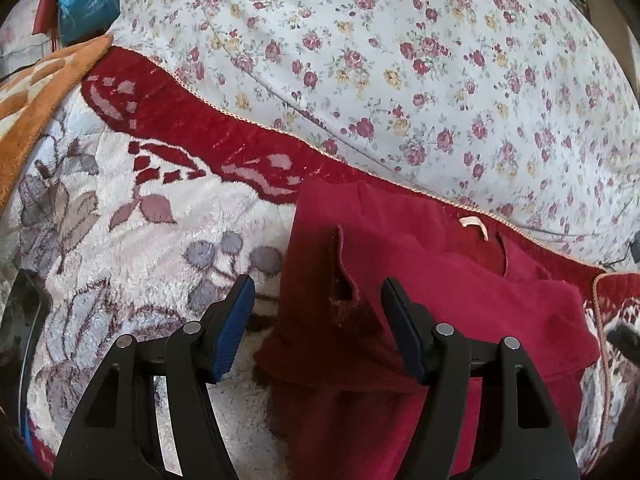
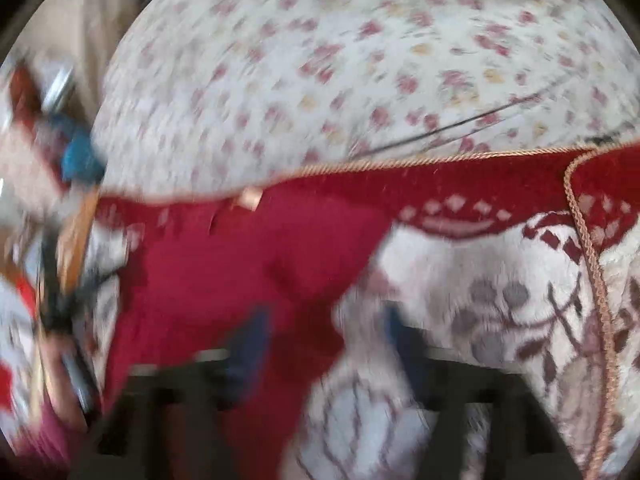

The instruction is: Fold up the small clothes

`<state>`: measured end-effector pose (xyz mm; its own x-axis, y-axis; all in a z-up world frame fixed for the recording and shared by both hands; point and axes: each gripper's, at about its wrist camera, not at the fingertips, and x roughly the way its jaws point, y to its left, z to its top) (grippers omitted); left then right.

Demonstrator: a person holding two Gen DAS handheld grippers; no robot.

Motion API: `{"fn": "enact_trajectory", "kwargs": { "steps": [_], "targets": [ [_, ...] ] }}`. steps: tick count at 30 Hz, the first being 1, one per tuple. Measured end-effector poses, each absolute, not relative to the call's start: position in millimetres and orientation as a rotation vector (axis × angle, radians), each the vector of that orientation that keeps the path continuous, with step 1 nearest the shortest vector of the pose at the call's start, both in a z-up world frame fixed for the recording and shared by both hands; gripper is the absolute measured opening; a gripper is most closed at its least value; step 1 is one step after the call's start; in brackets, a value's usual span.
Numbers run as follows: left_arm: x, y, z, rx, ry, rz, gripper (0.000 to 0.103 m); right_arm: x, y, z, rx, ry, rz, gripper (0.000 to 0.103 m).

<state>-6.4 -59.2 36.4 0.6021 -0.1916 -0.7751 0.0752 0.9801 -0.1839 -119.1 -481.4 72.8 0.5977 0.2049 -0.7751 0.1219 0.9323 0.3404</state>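
Note:
A small dark red garment lies on a fluffy white and red patterned blanket, partly folded, with a white neck label showing. My left gripper is open, its blue pads on either side of the garment's left edge and a folded-in sleeve, just above the cloth. The right wrist view is heavily blurred. There the garment lies left of centre. My right gripper is open over the garment's right edge.
A floral white sheet covers the bed behind the blanket's corded edge. An orange blanket and a blue bag lie at the far left. A thin dark cable crosses the sheet.

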Motion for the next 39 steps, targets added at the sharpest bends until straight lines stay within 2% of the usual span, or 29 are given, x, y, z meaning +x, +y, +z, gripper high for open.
{"fn": "enact_trajectory", "kwargs": {
  "steps": [3,4,5,6,9,11,14,19,23,29,35,39],
  "targets": [
    [-5.2,-62.6,33.2,-0.131,0.925,-0.168,0.066,-71.6,-485.0,40.5,0.506,0.994,0.032,0.077],
    [-5.3,-64.2,32.9,-0.124,0.925,-0.173,0.066,-59.1,-485.2,28.8,0.540,1.022,0.031,0.074],
    [-5.6,-66.0,32.9,-0.114,0.924,-0.175,0.066,-48.6,-485.4,14.6,0.572,1.058,0.033,0.064],
    [-6.2,-67.7,33.2,-0.100,0.920,-0.175,0.066,-38.8,-485.7,3.2,0.582,1.086,0.030,0.039],
    [-5.1,-73.3,30.8,-0.079,0.918,-0.190,0.066,-47.8,-482.4,21.5,0.440,0.976,0.002,0.023],
    [-2.4,-78.9,24.8,-0.063,0.943,-0.190,0.066,-55.8,-484.8,27.0,0.317,0.951,-0.102,0.023],
    [-4.2,-81.1,23.2,-0.038,0.940,-0.180,0.066,-59.3,-497.4,14.5,0.374,1.009,-0.096,0.023],
    [-2.7,-77.7,20.5,-0.059,0.948,-0.177,0.066,-85.5,-481.0,49.6,0.301,0.936,-0.054,0.025],
    [-3.5,-76.1,20.7,-0.069,0.950,-0.180,0.066,-105.4,-452.7,32.5,0.140,1.034,-0.042,0.025],
    [-11.0,-69.6,34.6,-0.110,0.920,-0.190,0.066,-137.4,-458.2,41.2,0.199,1.027,-0.031,0.026],
    [-13.9,-70.2,44.5,-0.143,0.884,-0.229,0.066,-120.5,-453.3,67.7,0.234,0.929,-0.025,0.032],
    [-11.3,-78.3,37.4,-0.126,0.917,-0.256,0.066,-94.8,-445.0,43.4,0.195,0.976,-0.049,0.032]
  ]
}}
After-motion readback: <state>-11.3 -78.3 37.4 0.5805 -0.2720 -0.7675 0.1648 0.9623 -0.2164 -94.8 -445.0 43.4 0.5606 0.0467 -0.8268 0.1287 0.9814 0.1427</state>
